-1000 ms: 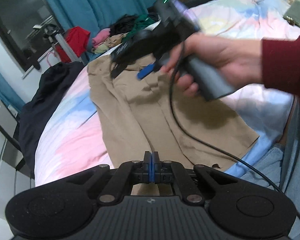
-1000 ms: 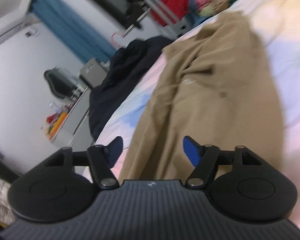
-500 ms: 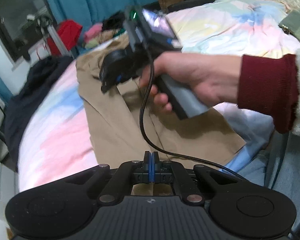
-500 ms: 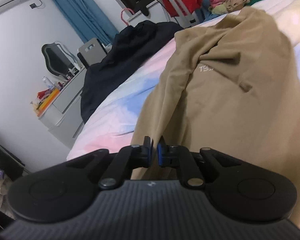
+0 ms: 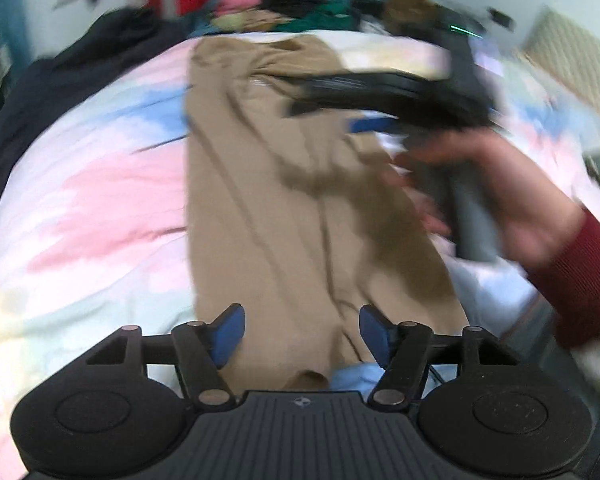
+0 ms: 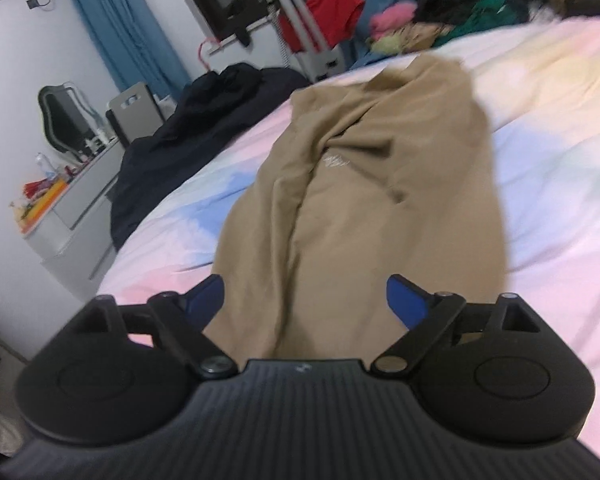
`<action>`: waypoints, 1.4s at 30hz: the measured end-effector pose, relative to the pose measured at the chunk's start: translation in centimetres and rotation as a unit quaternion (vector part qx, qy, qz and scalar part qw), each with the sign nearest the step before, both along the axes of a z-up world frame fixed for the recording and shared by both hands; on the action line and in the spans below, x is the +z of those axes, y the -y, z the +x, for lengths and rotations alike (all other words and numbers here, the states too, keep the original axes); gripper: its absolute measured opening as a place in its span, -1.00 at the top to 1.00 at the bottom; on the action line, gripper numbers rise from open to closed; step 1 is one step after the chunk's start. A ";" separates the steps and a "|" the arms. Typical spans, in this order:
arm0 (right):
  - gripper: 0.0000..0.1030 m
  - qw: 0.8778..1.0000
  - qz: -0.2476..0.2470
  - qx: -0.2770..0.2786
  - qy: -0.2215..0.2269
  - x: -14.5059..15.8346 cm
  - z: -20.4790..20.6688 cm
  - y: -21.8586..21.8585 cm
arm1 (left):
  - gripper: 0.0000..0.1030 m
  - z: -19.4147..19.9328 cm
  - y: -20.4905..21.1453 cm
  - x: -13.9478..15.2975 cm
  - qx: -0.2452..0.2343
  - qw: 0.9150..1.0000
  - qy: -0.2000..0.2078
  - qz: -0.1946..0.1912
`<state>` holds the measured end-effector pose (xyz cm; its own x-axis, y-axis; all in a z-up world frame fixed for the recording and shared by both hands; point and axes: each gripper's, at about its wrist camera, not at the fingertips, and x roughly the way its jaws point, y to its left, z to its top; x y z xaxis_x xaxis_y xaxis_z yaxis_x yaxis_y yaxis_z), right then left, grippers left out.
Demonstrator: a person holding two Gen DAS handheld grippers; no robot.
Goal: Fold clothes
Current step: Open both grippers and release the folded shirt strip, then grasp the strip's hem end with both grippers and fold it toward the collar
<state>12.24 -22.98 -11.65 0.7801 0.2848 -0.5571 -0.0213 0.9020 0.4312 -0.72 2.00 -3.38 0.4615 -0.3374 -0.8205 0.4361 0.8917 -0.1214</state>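
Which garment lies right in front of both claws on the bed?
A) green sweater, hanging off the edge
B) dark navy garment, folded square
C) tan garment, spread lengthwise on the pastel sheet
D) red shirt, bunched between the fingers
C. The tan garment lies lengthwise on the pastel sheet ahead of the right claw and the left claw; both stand open with nothing pinched.

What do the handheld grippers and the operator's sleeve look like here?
Both the left gripper and right gripper have black ribbed bodies, round black side discs, black linkage arms with metal pivots, blue finger pads and a small white logo. The right hand wears a dark red ribbed cuff.
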 end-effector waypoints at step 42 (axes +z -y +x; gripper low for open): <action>0.23 0.962 0.184 -0.021 -0.199 -4.8 -16.4 3.5 | 0.22 3.8 -6.3 -4.9 0.084 0.976 -0.176 -0.102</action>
<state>-4.12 -26.45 -16.42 0.5418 0.4923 -0.6813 0.2450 0.6828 0.6883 3.03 8.33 -8.32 0.2265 -0.4543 -0.8616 0.1856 0.8885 -0.4197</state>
